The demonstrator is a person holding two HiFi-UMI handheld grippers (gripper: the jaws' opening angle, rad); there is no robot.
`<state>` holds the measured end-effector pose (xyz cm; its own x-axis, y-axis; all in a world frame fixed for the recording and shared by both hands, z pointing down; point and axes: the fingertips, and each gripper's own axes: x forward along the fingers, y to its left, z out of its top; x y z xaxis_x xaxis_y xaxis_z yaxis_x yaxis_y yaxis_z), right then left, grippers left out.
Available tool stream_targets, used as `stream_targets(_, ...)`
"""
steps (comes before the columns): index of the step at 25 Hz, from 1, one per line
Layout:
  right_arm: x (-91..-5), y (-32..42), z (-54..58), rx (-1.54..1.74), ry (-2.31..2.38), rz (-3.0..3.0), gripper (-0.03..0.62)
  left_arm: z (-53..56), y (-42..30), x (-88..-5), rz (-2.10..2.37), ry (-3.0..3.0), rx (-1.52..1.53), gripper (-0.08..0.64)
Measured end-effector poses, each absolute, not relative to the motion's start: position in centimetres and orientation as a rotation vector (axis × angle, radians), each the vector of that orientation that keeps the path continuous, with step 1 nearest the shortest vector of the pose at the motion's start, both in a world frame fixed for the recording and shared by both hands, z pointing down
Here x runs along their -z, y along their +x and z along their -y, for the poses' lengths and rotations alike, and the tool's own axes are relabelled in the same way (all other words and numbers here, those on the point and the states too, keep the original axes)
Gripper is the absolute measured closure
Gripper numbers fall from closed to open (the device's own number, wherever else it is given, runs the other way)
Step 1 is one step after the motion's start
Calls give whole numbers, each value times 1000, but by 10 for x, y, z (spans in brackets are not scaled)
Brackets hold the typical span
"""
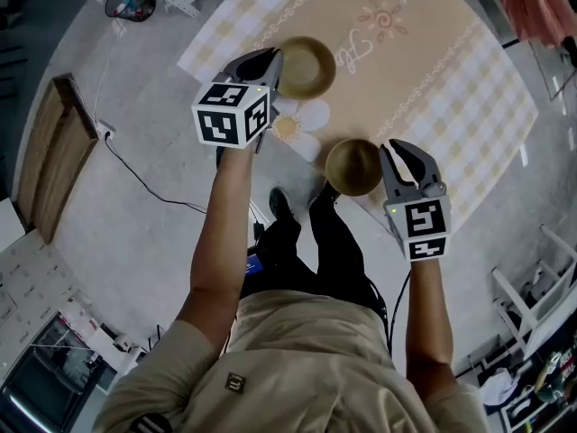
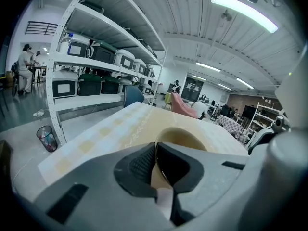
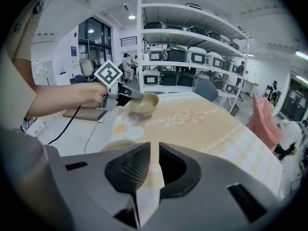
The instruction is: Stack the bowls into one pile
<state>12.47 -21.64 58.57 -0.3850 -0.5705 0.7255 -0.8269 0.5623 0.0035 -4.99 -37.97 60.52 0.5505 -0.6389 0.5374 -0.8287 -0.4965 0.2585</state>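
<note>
Left tongs (image 1: 273, 63): closed on the left rim of the far bowl (image 1: 306, 66), one jaw inside and one outside, so the bowl can be carried by its edge.
Right tongs (image 1: 395, 149): drawn almost together, with only a thin gap left; the rim of the near bowl (image 1: 353, 167) appears to be pinched there (the contact is partly masked by the left jaw).
Far bowl: upright over the desk (image 1: 424, 70), beside the printed daisy (image 1: 302, 120).
Near bowl: upright at the desk's front edge, apart from the other.
Reason judged: rims are gripped so one bowl can be nested in the other.
Stacking: not yet done.
</note>
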Motion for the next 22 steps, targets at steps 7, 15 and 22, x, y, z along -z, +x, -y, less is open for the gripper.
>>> stream_targets(7, -570, 137, 216, -484, 1191, 2109, 537, 367, -30, -566, 1103, 2385, -531, 538)
stream_targets(15, -557, 154, 210, -492, 1266, 2096, 538, 346, 5, -545, 972, 2478, -608, 538)
stream_targets(22, -552, 173, 203, -510, 1326, 2072, 538, 319, 36, -541, 847, 2529, -688, 538)
